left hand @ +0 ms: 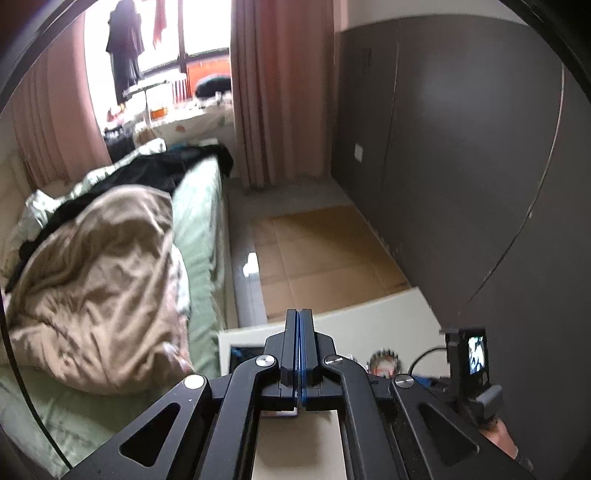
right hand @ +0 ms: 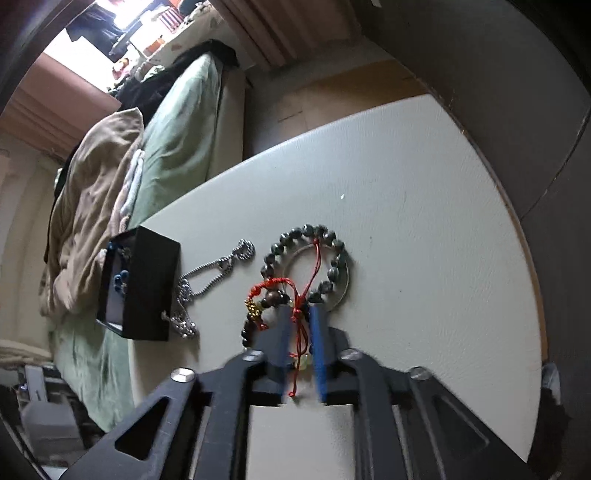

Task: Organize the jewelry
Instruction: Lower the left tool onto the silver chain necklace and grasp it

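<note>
right wrist view — right claw (right hand: 300,325) parted, red cord bracelet (right hand: 295,314) between fingers, unpinched.

Rumpled bed (left hand: 110,266) beside dark wall (left hand: 461,147), pink curtains (left hand: 280,92), bright window (left hand: 207,33).

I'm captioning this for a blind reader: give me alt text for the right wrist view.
The right gripper hovers open over a red cord among beaded bracelets on a white table, beside a silver chain and black box.

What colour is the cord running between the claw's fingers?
Red cord, knotted, hanging between the right claw fingers; clearest in the right wrist view.
</note>
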`<state>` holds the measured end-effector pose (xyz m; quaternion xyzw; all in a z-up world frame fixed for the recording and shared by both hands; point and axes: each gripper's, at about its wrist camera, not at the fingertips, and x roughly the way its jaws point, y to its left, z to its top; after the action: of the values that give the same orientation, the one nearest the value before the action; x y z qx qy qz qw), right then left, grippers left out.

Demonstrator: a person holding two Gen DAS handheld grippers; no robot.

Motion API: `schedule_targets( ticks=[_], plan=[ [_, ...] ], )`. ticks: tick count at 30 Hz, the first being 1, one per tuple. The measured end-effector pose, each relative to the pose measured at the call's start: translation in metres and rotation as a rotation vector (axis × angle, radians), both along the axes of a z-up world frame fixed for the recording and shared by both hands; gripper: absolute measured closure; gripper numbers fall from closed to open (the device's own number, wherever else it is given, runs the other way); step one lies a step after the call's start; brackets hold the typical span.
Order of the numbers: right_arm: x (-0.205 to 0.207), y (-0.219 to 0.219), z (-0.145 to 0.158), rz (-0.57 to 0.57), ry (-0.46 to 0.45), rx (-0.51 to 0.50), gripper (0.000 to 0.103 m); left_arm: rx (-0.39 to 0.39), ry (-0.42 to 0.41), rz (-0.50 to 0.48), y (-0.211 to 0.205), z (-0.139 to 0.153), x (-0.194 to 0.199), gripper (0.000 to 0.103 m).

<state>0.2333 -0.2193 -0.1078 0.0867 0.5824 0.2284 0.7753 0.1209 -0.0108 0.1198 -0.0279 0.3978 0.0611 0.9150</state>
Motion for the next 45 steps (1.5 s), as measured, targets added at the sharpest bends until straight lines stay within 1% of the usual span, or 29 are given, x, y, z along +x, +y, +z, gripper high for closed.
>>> schedule_targets(
  ticks=[1,4,5,6,7,9,10,11,14,17,21,24,26,30,32,35,36,39,42,45],
  plan=[
    [-0.001,0.001,0.000,0.000,-0.004,-0.005,0.068,-0.014,0.023,0.003,0.000,-0.009,0.001,0.103],
    [-0.002,0.003,0.000,0.015,-0.001,-0.019,0.067,-0.103,0.124,0.013,0.004,-0.056,0.006,0.101],
    [-0.003,0.002,-0.001,0.017,0.005,-0.014,0.067,-0.119,0.143,0.017,0.004,-0.067,0.007,0.101],
    [-0.003,0.002,-0.001,0.020,0.013,-0.012,0.066,-0.130,0.162,0.025,0.004,-0.078,0.007,0.097],
    [-0.004,0.001,-0.003,0.024,0.018,-0.015,0.066,-0.145,0.178,0.032,0.003,-0.090,0.007,0.092],
    [-0.005,0.000,-0.003,0.028,0.022,-0.022,0.066,-0.190,0.188,0.034,0.002,-0.105,0.005,0.060],
    [-0.005,-0.003,-0.002,0.024,0.023,-0.017,0.066,-0.208,0.191,0.042,0.001,-0.113,0.004,0.051],
    [-0.005,-0.006,-0.001,0.019,0.023,-0.013,0.066,-0.212,0.195,0.048,-0.001,-0.118,0.003,0.050],
    [-0.004,-0.014,0.002,0.002,0.022,-0.009,0.066,-0.239,0.224,0.074,-0.005,-0.138,0.004,0.049],
    [-0.003,-0.027,0.005,-0.028,0.026,0.010,0.066,-0.264,0.245,0.124,-0.008,-0.154,0.003,0.050],
    [0.000,-0.044,0.008,-0.069,0.033,0.036,0.066,-0.277,0.270,0.187,-0.012,-0.175,0.006,0.050],
    [0.000,-0.055,0.010,-0.096,0.038,0.058,0.066,-0.294,0.295,0.248,-0.014,-0.194,0.011,0.050],
    [0.000,-0.061,0.011,-0.111,0.042,0.065,0.066,-0.288,0.304,0.292,-0.016,-0.205,0.014,0.050],
    [0.001,-0.069,0.012,-0.134,0.056,0.104,0.066,-0.286,0.290,0.394,-0.018,-0.219,0.018,0.050],
    [0.002,-0.074,0.014,-0.148,0.060,0.122,0.066,-0.267,0.283,0.453,-0.018,-0.225,0.020,0.051],
    [0.003,-0.079,0.015,-0.160,0.066,0.150,0.066,-0.223,0.270,0.509,-0.020,-0.229,0.022,0.055],
    [0.003,-0.080,0.016,-0.162,0.068,0.160,0.066,-0.208,0.269,0.523,-0.021,-0.230,0.023,0.056],
    [0.005,-0.083,0.018,-0.171,0.071,0.186,0.066,-0.154,0.279,0.555,-0.028,-0.235,0.030,0.056],
    [0.005,-0.082,0.019,-0.173,0.078,0.207,0.066,-0.109,0.309,0.591,-0.032,-0.244,0.036,0.056],
    [0.005,-0.079,0.021,-0.163,0.083,0.222,0.066,-0.084,0.293,0.622,-0.034,-0.244,0.037,0.056]
  ],
)
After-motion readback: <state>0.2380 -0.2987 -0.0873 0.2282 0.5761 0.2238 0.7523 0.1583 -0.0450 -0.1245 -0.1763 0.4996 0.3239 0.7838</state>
